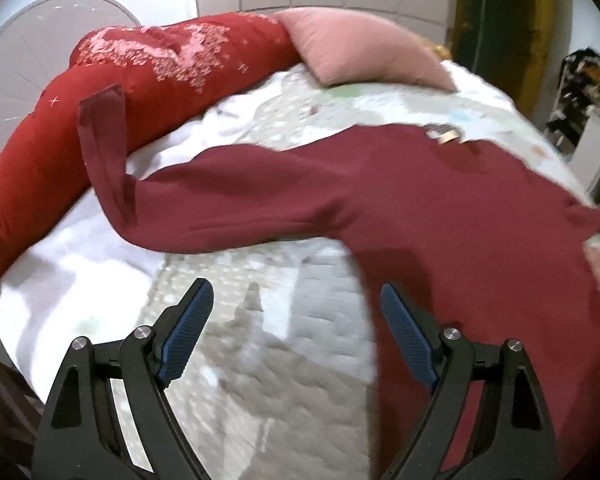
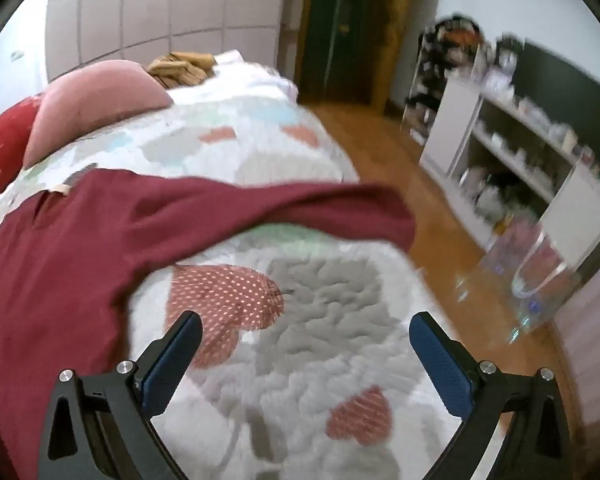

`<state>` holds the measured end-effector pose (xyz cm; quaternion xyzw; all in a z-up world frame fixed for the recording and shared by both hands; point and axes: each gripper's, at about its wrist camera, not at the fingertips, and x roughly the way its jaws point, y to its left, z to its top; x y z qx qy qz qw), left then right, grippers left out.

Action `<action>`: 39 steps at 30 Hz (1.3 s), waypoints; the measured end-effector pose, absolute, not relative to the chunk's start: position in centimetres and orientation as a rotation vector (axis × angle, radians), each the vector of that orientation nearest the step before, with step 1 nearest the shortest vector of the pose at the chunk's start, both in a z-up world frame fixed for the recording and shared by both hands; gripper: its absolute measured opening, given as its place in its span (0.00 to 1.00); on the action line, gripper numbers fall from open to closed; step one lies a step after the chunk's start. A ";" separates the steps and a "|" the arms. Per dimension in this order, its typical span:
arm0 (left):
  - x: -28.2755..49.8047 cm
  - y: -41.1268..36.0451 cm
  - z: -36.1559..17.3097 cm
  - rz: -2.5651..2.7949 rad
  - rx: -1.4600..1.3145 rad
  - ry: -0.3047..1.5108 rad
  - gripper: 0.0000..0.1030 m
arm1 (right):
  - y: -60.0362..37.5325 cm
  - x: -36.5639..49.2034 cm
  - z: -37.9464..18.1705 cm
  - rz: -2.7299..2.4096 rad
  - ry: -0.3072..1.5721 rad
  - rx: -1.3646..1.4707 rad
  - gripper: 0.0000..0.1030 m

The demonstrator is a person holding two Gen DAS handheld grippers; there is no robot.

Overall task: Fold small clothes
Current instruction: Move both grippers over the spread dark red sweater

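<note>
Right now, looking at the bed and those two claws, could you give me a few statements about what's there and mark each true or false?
1. The maroon top lies spread on the quilt. True.
2. The left claw is clamped on a sleeve. False: it is open, holding nothing.
3. A pink pillow lies beyond the top. True.
4. The right claw is shut. False: it is wide open.
5. The red bolster is plain. False: it has a pale pattern.

I see maroon garment (image 1: 400,208): matt soft knit. Quilt (image 2: 320,312): puckered stitched cotton look. My left gripper (image 1: 296,296): matt black plastic, blue textured pads, shiny metal pins. Floor (image 2: 400,160): glossy wood.
</note>
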<state>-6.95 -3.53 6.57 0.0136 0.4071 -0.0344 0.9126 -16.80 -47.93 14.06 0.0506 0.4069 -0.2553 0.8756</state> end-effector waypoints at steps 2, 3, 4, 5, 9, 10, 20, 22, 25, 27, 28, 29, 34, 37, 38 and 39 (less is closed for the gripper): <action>-7.9 -4.2 7.5 -0.099 0.015 0.832 0.84 | -46.4 -18.5 16.2 -0.497 0.807 0.083 1.00; -8.4 -4.7 8.0 -0.109 0.016 0.825 0.84 | -46.0 -18.9 16.9 -0.490 0.797 0.079 1.00; -8.4 -5.1 8.3 -0.111 0.022 0.822 0.84 | -45.3 -19.6 17.8 -0.481 0.786 0.073 1.00; -8.9 -5.5 8.7 -0.116 0.030 0.813 0.84 | -44.6 -20.2 18.6 -0.466 0.776 0.069 1.00; -10.5 -6.8 9.6 -0.142 0.041 0.800 0.84 | -42.2 -21.6 21.2 -0.410 0.756 0.061 1.00; -10.9 -7.1 9.7 -0.145 0.041 0.797 0.84 | -41.7 -21.8 21.7 -0.395 0.754 0.057 1.00; -12.9 -8.6 12.5 -0.195 0.035 0.752 0.84 | -36.9 -23.4 26.6 -0.299 0.720 0.027 1.00; -13.1 -8.7 12.9 -0.197 0.028 0.748 0.84 | -36.1 -23.5 27.4 -0.281 0.713 0.036 1.00; -13.3 -8.6 13.2 -0.203 0.020 0.745 0.83 | -35.4 -23.2 28.0 -0.259 0.713 0.042 1.00; -13.4 -8.4 13.3 -0.199 0.017 0.744 0.84 | -34.4 -22.8 28.3 -0.245 0.713 0.031 1.00; -13.4 -8.3 13.2 -0.199 0.017 0.744 0.84 | -34.0 -22.6 28.4 -0.238 0.712 0.024 1.00; -13.3 -8.3 13.2 -0.197 0.017 0.744 0.84 | -33.8 -22.4 28.4 -0.233 0.712 0.020 1.00; -12.8 -7.9 12.7 -0.191 0.009 0.756 0.84 | -31.9 -20.3 27.8 -0.202 0.722 0.013 1.00; -12.3 -7.9 12.1 -0.186 0.003 0.769 0.84 | -30.9 -18.7 26.9 -0.175 0.739 0.017 1.00; -12.0 -7.8 11.9 -0.186 0.002 0.773 0.84 | -30.7 -18.4 26.7 -0.169 0.741 0.017 1.00; -11.9 -7.8 11.8 -0.185 0.002 0.774 0.84 | -30.3 -17.9 26.4 -0.162 0.745 0.015 1.00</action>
